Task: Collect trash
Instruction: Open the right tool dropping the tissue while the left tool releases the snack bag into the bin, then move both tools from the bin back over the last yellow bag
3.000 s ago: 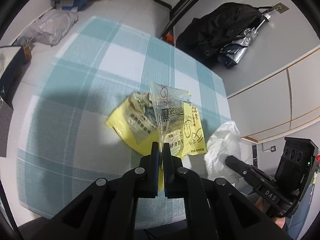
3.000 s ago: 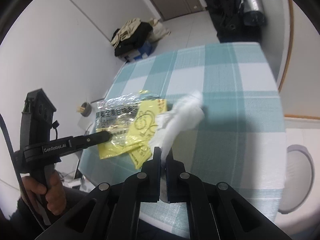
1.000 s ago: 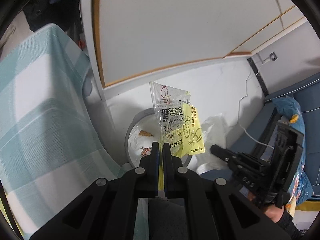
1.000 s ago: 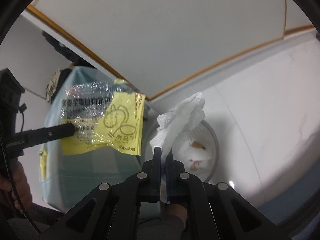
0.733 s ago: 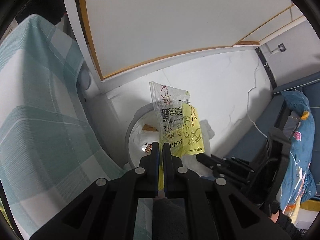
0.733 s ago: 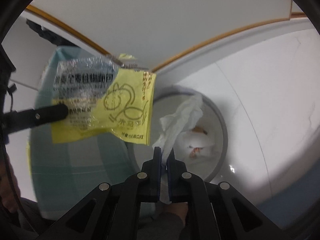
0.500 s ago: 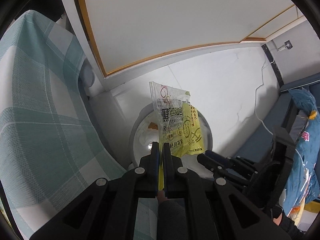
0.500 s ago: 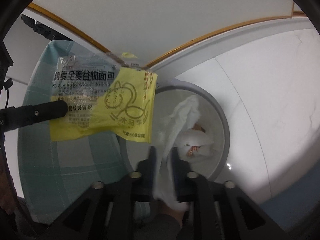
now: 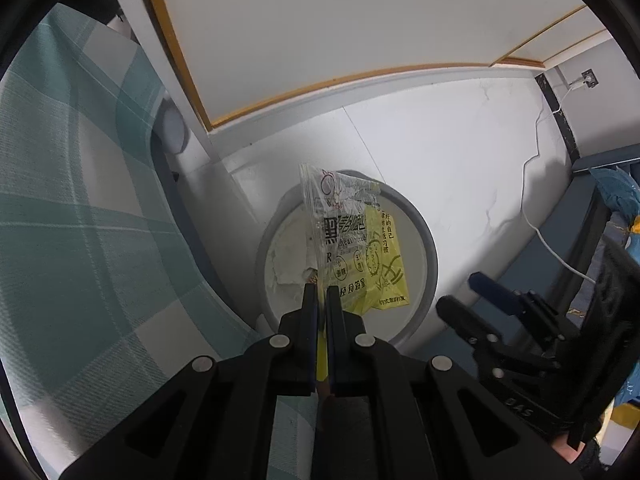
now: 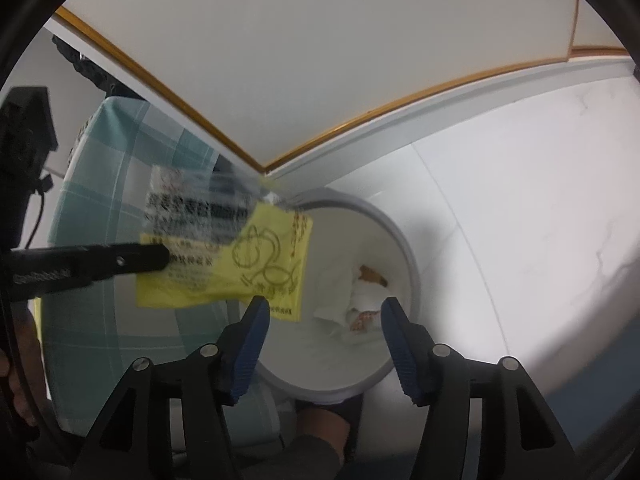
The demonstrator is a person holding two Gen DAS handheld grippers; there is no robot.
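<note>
Right gripper [image 10: 324, 312]: nearest the lens in the right wrist view; its jaws have just been opening and now stand wide apart with nothing between the blue pads, directly above the bin's mouth.
Left gripper [image 9: 321, 294]: jaws clenched on the lower edge of the wrapper, which stands up from the tips; in the right wrist view it enters from the left as a dark bar [image 10: 160, 258].
Wrapper [image 9: 352, 248]: a clear and yellow plastic packet with black print, crumpled at its top, held over the bin's opening; in the right wrist view [image 10: 240, 264] it overlaps the bin's left rim and is blurred.
Bin [image 9: 428, 248]: round, with a grey rim and a white lining, standing on the floor beside the table.
Tissue [image 10: 370, 294]: crumpled white paper lying inside the bin among other scraps, free of both grippers.
Tablecloth [image 9: 72, 208]: teal and white checks, hanging over the table edge to the left of the bin.
Person's hand [image 10: 16, 360]: at the left edge, mostly hidden by the frame.
Floor [image 9: 460, 152]: pale tiles behind the bin.
Wall panel [image 10: 320, 40]: white with an orange-brown trim along its lower edge, farthest back.
</note>
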